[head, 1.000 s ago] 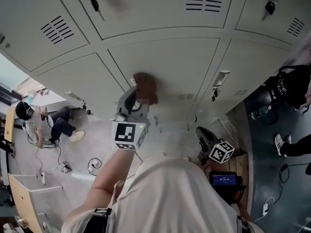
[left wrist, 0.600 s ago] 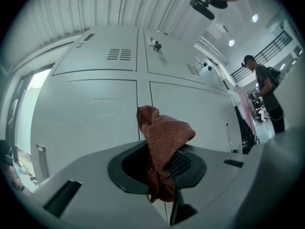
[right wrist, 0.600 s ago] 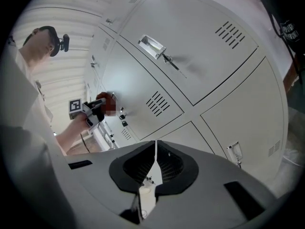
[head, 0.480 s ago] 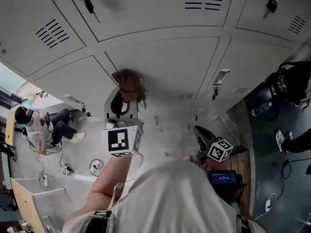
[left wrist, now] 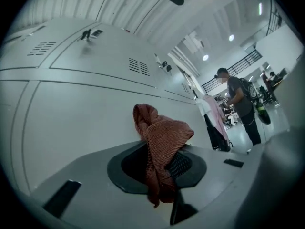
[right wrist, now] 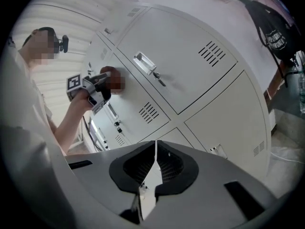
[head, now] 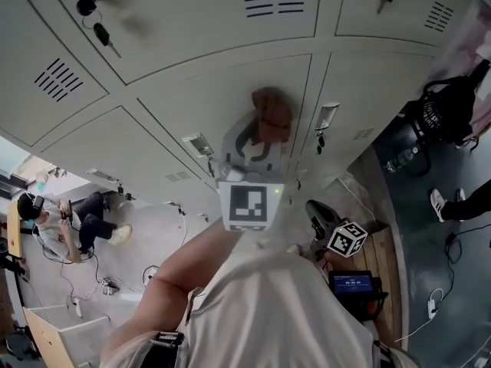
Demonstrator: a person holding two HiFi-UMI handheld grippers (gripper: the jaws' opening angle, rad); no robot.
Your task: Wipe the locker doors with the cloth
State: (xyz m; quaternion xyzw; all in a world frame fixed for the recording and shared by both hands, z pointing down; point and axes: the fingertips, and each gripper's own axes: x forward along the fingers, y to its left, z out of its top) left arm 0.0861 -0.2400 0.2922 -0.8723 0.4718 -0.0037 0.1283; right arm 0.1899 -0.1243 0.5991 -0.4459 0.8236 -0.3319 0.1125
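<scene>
Left gripper (head: 263,134): jaws closed on the cloth (head: 272,113), a rust-red knitted rag bunched into a lump. The left gripper view shows the left gripper (left wrist: 164,168) pinching the cloth (left wrist: 161,140) between its pads, one loose end hanging below the jaws and the bulk standing up above them.

Position of cloth: raised against the bank of grey locker doors (head: 192,98), over the right edge of a middle door, just beside the vertical seam with the neighbouring door. The bunched top seems to press on the panel, though the wide-angle view does not settle whether it touches.

Left arm (head: 192,259) is bare and stretched up towards the lockers; the marker cube (head: 249,203) faces the head camera.

Right gripper (head: 316,208): held low, near the person's body, well apart from the cloth. In the right gripper view the right gripper (right wrist: 155,162) has its jaws drawn together, tips meeting, nothing between them; it faces the lower locker doors.

Surroundings: a key (head: 97,21) hangs from the lock of an upper door. A black bag (head: 449,106) sits at the right end of the lockers. A small screen (head: 353,284) lies on the floor beneath the right gripper. One person (head: 73,217) sits on the floor at the left; another person (left wrist: 240,104) stands farther down the hall.
</scene>
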